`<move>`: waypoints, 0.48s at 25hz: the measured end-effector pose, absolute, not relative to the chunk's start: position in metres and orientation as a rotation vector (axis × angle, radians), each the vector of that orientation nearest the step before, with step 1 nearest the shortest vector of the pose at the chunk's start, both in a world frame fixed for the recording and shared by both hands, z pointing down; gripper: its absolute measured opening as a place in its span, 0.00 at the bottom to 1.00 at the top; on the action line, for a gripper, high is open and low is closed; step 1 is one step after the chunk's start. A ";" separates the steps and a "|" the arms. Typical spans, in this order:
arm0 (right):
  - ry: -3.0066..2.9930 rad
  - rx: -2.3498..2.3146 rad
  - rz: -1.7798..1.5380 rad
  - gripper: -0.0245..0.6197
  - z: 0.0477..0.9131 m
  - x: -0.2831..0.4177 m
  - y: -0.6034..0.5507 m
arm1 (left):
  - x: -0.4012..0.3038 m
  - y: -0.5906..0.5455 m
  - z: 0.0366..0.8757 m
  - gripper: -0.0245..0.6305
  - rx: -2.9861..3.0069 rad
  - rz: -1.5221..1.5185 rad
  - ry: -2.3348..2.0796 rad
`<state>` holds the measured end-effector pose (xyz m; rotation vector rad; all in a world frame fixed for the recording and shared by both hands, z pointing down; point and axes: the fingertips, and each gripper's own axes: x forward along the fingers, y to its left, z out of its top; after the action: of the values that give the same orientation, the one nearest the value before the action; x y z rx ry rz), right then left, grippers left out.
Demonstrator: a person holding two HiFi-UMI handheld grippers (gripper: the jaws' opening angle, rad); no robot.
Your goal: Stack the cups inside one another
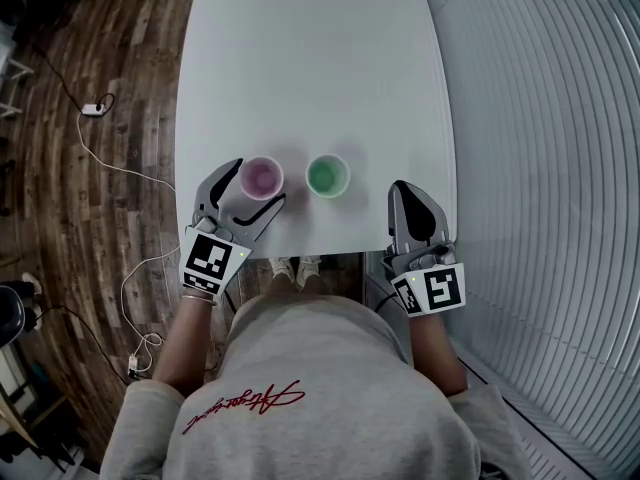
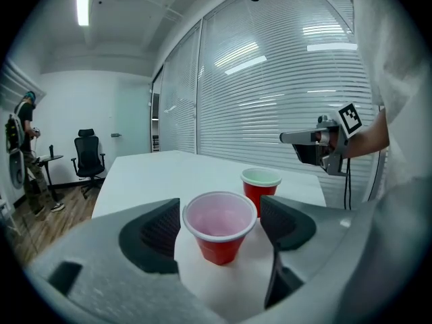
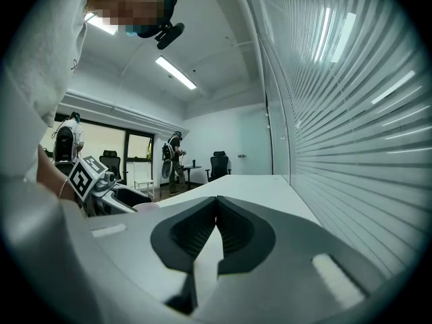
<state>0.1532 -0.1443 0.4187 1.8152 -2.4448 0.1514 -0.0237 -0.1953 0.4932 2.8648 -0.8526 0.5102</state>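
The head view is showing the pink-inside round plastic cup and the green-inside round plastic cup only from above. The left gripper view is revealing their red walls. The pink-inside cup is standing unclamped between the wide-apart jaws of the left gripper. The right gripper is hovering with its jaws together, empty. Both cups are sitting near the near edge of the white table, with the tabletop stretching beyond them.

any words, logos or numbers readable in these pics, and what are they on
Nothing here can be quoted as readable text.
Red cursive script on the sweatshirt: this is lettering, but too small and loopy to read.
The left marker cube and right marker cube carry black-and-white square patterns only, no letters or digits.
The pink-lined cup and green-lined cup show no print.
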 end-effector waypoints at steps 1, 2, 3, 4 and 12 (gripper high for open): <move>-2.442 1.818 0.152 0.02 0.420 0.155 -0.144 | -0.022 -0.196 0.495 0.59 2.864 0.517 -0.851; -2.441 1.820 0.153 0.02 0.421 0.156 -0.143 | -0.021 -0.196 0.498 0.59 2.863 0.524 -0.849; -2.440 1.822 0.153 0.02 0.422 0.157 -0.144 | -0.021 -0.197 0.499 0.59 2.863 0.530 -0.848; -2.439 1.823 0.152 0.02 0.421 0.157 -0.144 | -0.020 -0.197 0.499 0.59 2.863 0.532 -0.846; -2.431 1.830 0.155 0.02 0.416 0.161 -0.144 | -0.016 -0.200 0.492 0.57 2.861 0.493 -0.839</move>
<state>0.1607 -0.1439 0.4159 1.8296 -2.4308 0.1547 -0.0164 -0.2002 0.4921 2.8615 -0.8395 0.4935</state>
